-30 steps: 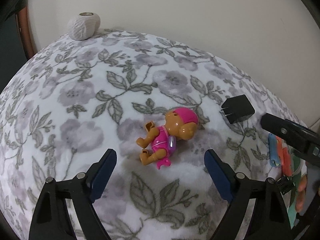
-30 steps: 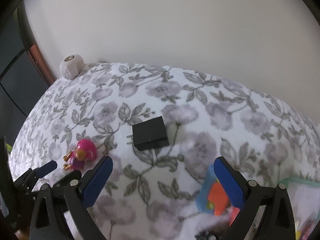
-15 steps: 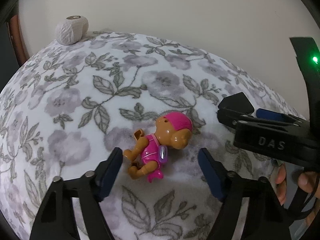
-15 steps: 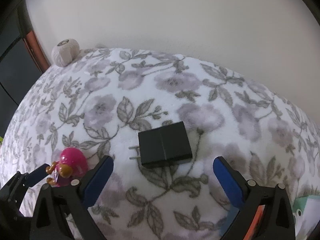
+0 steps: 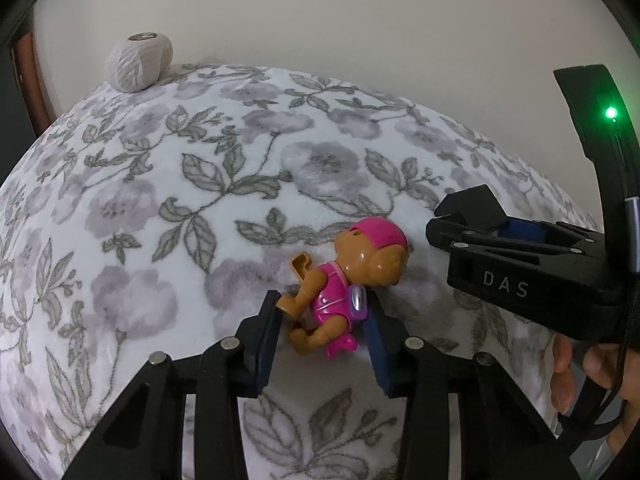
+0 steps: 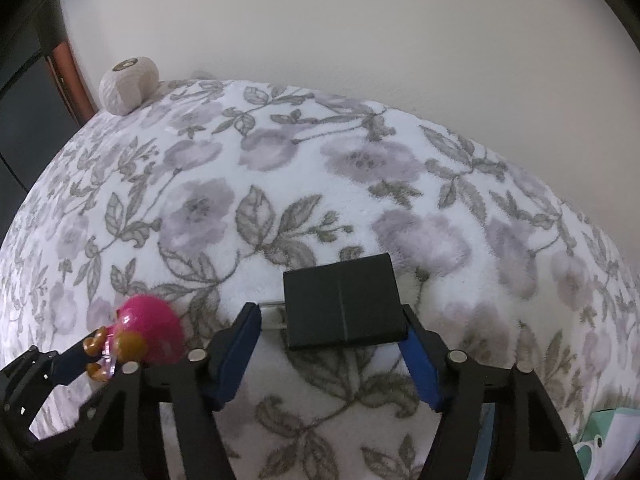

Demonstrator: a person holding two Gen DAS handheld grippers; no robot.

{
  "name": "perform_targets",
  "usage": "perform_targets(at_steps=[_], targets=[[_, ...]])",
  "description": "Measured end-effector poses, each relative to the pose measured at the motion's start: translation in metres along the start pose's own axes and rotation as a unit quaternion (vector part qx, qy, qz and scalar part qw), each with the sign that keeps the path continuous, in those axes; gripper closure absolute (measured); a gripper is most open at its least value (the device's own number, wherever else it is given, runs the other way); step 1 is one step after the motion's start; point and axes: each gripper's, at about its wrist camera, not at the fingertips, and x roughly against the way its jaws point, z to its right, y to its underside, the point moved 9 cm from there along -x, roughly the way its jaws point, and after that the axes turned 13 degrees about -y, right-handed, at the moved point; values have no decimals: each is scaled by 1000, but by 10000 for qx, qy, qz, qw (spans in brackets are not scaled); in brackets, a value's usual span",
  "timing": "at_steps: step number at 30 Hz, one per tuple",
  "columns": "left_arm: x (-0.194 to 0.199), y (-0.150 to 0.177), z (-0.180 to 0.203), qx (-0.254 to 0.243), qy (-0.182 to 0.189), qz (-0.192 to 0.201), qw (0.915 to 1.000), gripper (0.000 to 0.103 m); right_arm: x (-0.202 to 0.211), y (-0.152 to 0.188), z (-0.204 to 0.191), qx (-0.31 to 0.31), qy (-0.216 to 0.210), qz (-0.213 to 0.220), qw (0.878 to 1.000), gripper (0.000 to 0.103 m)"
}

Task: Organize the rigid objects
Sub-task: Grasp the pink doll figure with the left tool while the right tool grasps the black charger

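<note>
Currently, left gripper [image 5: 324, 320] jaws, just closing, pinch the doll [image 5: 344, 280]; right gripper [image 6: 332, 344] jaws, also closing, bracket the adapter [image 6: 342, 306], left pad clear; both remain on the blanket [image 5: 160, 200], unsorted.

Two black hand-held grippers with blue pads

The left gripper [image 5: 322, 326] and right gripper [image 6: 332, 338] have black slotted plastic fingers, blue pads [image 5: 266, 340] and silver round screws [image 5: 413, 343]; one body carries white letters "DAS" [image 5: 505, 285] and a green light [image 5: 611, 112].
</note>
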Motion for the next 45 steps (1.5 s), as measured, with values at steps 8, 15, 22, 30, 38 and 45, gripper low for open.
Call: perform_targets(at_steps=[8, 15, 22, 30, 38, 45], targets=[[7, 4, 1, 25, 90, -25, 10000, 61, 9, 6, 0, -91, -107, -5, 9999, 33], [27, 12, 7, 94, 104, -24, 9999, 61, 40, 15, -7, -138, -250, 124, 9995, 33], [59, 21, 22, 128, 183, 63, 9997, 61, 86, 38, -10, -195, -327, 304, 9988, 33], [103, 43, 45, 138, 374, 106, 9991, 61, 134, 86, 8, -649, -242, 438, 9966, 33], [151, 57, 70, 271, 674, 106, 9973, 61, 188, 137, 36, -1236, -9, 743, 9895, 33], [203, 60, 101, 187, 872, 301, 9956, 62, 239, 169, 57, -1706, 132, 1130, 9787, 33]])
